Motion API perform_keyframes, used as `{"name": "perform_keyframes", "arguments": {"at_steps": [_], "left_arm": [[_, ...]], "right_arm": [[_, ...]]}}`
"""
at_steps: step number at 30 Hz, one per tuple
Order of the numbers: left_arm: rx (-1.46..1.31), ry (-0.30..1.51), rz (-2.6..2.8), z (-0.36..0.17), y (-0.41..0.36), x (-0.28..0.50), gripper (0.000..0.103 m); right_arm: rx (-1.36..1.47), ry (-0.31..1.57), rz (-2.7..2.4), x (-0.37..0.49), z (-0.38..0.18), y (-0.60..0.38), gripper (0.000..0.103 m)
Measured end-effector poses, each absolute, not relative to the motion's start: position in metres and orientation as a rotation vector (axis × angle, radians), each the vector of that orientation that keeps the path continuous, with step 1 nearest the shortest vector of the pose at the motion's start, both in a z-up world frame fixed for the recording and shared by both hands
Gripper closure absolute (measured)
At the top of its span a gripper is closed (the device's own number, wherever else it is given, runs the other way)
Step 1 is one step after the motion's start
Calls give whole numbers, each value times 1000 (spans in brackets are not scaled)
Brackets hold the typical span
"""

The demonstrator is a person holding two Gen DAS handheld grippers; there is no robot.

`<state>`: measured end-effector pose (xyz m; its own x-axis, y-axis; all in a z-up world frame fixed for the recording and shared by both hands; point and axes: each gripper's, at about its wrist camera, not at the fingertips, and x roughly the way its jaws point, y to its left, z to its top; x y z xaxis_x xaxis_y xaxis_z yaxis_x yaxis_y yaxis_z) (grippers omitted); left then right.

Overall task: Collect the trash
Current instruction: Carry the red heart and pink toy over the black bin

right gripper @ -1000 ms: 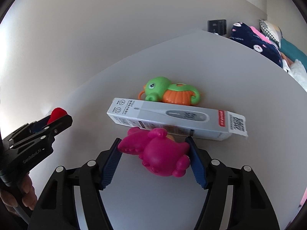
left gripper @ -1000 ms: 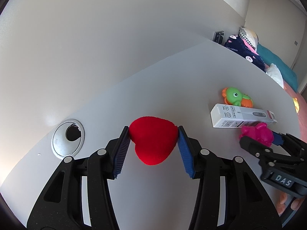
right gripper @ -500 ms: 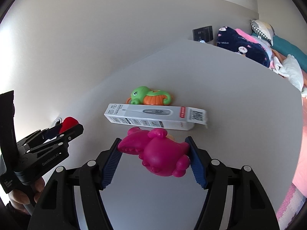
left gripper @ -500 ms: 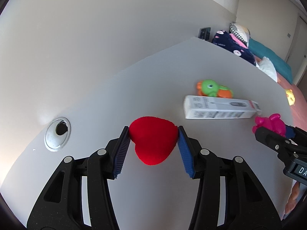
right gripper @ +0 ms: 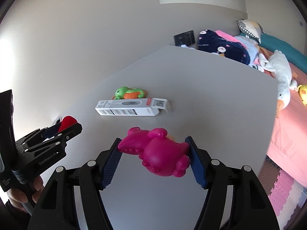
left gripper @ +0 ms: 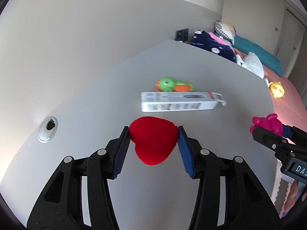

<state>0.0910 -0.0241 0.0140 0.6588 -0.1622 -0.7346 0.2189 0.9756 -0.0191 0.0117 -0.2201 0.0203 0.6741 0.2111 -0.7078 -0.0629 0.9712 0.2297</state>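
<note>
— Red plush heart first: where is it?

— Clamped between the blue pads of the left hand-held gripper, pinched at its two lobes, its tip hanging down toward the camera. It is off the grey table, with bare surface showing under it.

— And the other piece?

— Magenta rubber animal toy, gripped crosswise in the right hand-held gripper. One pad presses its flat foot end, the other its far end; the body bulges out below the fingers. It is also lifted clear of the table.

— How do the two hand-held grippers stand to each other?

— Side by side, well apart. From the right wrist view the left one shows at the left edge, the red heart peeking past its fingers, and a hand is wrapped around its handle.

— What remains on the table?

— A long white thermometer box lying flat, one end flap open, beyond both held toys. Just behind it, touching or nearly so, lies a green and orange toy. To the left a round cable grommet is set in the tabletop.

— Beyond the table?

— A bed with a pink sheet, carrying a white plush goose, a small yellow toy, and a dark blue patterned blanket.
</note>
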Motion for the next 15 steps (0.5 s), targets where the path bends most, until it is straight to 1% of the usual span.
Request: {"name": "perform_keyframes", "arguments": {"at_steps": [15], "left_arm": [[106, 807, -300, 23, -74, 56, 54]], "right_arm": [[240, 777, 77, -33, 30, -273, 36]]}}
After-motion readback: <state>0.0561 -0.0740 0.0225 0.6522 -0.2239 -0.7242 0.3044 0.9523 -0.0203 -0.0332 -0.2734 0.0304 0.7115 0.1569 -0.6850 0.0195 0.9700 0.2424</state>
